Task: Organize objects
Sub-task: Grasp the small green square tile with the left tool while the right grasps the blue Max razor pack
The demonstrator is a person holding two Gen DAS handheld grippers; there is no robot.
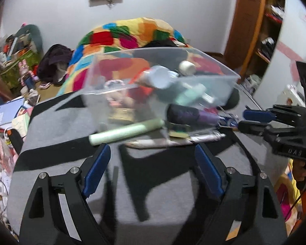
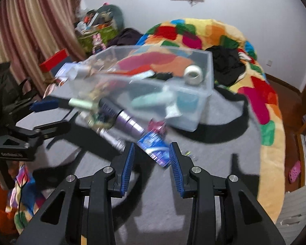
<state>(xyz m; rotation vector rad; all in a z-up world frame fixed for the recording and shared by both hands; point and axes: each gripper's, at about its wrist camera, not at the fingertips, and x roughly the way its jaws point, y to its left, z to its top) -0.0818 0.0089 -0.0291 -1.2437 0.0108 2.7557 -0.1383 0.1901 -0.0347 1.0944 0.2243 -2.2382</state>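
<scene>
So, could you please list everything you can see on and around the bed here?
Bin: one, clear plastic, on the grey cover.
Tape roll: one, white, inside the bin.
Tube: one, pale green, on the cover beside the bin.
Bottle: one, purple, in front of the bin.
Packet: one, blue, between the right fingers.
Blanket: one, multicoloured, behind the bin.
Slipper: one, pink, on the floor.
Left gripper: open, empty.
Right gripper: open around the packet.
</scene>
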